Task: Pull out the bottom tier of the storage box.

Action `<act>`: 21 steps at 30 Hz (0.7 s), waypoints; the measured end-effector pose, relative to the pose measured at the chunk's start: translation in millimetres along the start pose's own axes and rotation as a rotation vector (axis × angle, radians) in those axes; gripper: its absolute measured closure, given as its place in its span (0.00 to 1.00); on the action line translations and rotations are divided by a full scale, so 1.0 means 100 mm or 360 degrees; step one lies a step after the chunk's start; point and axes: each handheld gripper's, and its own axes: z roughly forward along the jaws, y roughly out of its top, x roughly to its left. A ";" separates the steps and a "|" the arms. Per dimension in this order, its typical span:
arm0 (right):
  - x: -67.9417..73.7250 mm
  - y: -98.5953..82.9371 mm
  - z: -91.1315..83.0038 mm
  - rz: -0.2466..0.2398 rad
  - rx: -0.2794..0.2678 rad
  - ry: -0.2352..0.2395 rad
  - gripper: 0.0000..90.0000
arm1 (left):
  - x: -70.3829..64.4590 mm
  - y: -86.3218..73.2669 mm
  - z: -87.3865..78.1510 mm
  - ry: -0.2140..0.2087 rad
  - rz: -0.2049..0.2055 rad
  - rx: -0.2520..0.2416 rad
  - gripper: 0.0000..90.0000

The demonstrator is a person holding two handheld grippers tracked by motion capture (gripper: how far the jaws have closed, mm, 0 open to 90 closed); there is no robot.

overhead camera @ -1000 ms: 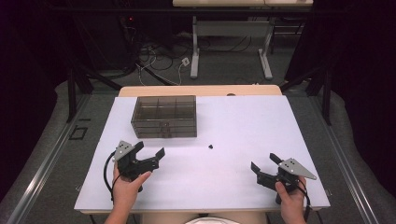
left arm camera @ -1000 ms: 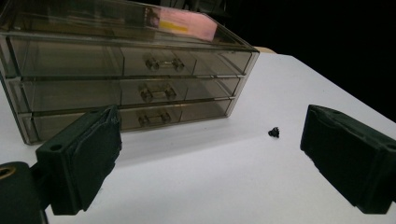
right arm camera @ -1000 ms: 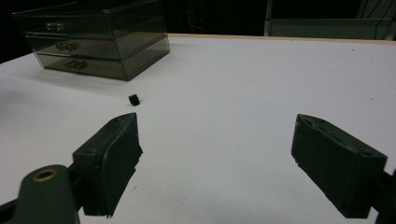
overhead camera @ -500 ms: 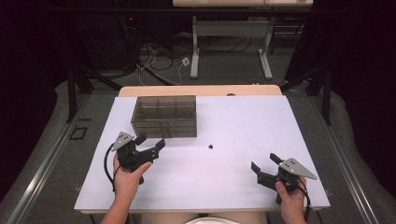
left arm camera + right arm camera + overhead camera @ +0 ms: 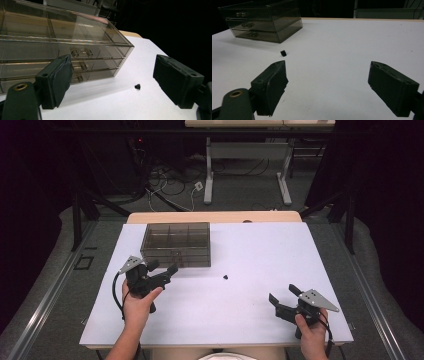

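Note:
A smoky clear drawer box (image 5: 176, 244) with three small drawers stands at the back left of the white table (image 5: 250, 250). A tiny black part (image 5: 225, 277) lies on the table to the right of the box's front. My left gripper (image 5: 163, 267) is open and empty, just in front of the box's front face. In the left gripper view the drawer box (image 5: 62, 47) is close ahead on the left, and the black part (image 5: 137, 86) lies between the spread jaws. My right gripper (image 5: 283, 294) stands open and empty near the front right edge, with the black part (image 5: 283, 53) well ahead of it.
The box (image 5: 264, 20) is far off at the upper left in the right gripper view. Beyond the table's far edge are a desk frame (image 5: 247, 165) and cables on the floor. A dark metal rail (image 5: 45, 305) runs along the left side.
My left gripper has moved forward and slightly right, up to the front of the drawer box. The right gripper and the black part have stayed put.

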 end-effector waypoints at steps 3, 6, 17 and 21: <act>0.00 0.00 0.00 0.0014 -0.0002 0.0000 0.17 | 0.00 0.01 0.02 0.0005 -0.0014 -0.0007 0.18; 0.00 0.00 0.00 0.0001 0.0002 -0.0002 0.17 | 0.01 0.03 0.03 -0.0007 -0.0032 -0.0014 0.18; -0.01 0.00 0.00 0.0006 0.0002 0.0008 0.17 | 0.05 0.08 0.10 -0.0025 -0.0213 0.0006 0.19; 0.00 0.00 0.00 0.0010 0.0015 0.0005 0.17 | 0.06 0.09 0.13 -0.0032 -0.0249 0.0044 0.19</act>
